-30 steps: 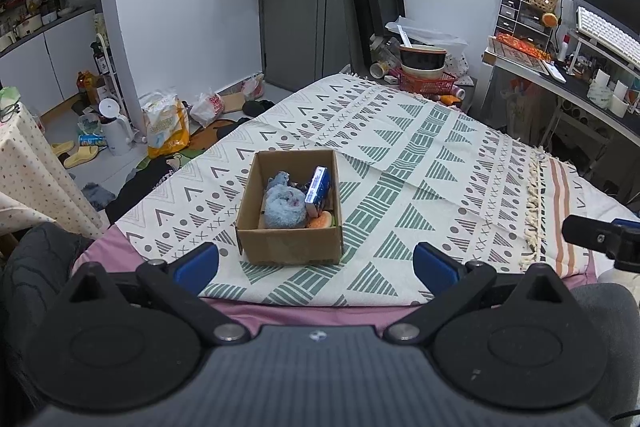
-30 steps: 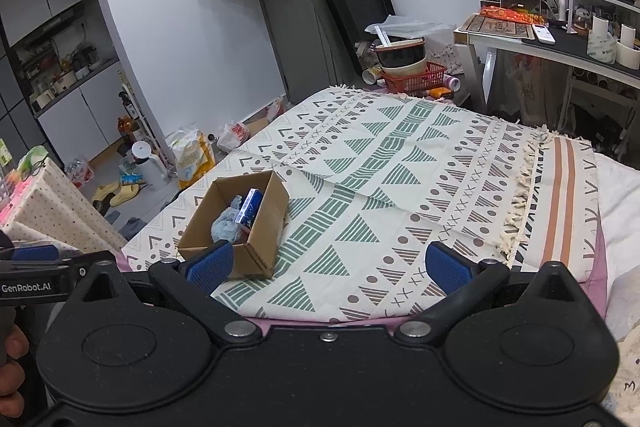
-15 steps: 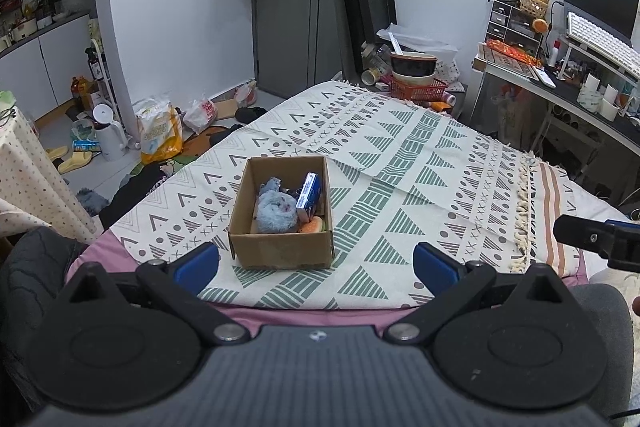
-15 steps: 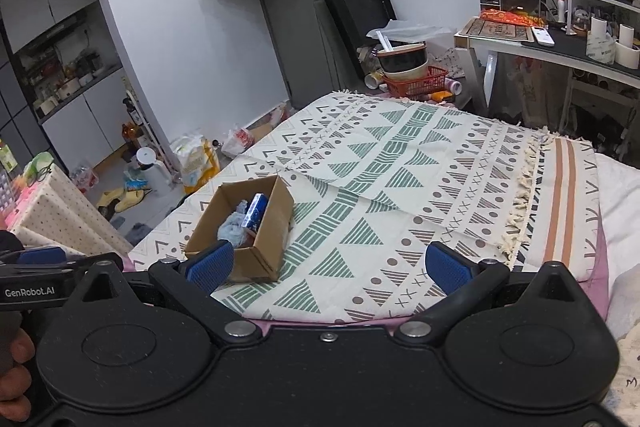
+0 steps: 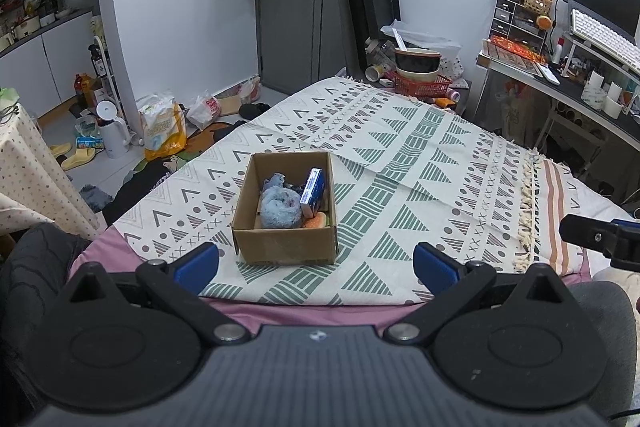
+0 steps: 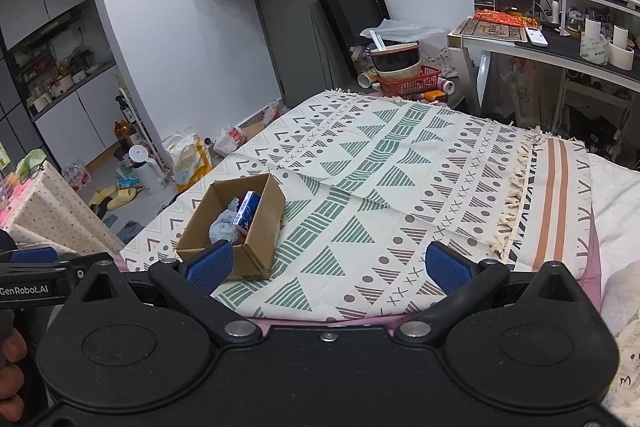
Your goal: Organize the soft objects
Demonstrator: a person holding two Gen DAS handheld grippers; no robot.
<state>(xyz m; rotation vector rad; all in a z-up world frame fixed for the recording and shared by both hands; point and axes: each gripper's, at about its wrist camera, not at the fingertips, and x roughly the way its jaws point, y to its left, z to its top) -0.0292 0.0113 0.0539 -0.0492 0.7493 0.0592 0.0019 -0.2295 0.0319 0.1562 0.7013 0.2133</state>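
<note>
On the bed (image 5: 400,163) we hold both grippers (image 5: 316,265) (image 6: 326,265) spread and empty; reaching carelessly could tip the box (image 5: 286,211).

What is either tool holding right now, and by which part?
Nothing. The left tool and right tool are both open and empty; the soft items sit in the cardboard box.

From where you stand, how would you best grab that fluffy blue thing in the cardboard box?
Probably from straight above, pinching the rounded top of the fluffy blue toy. It sits low in the cardboard box, whose walls block any sideways approach, and a blue carton leans close on its right. Both the left gripper and the right gripper are open.
</note>
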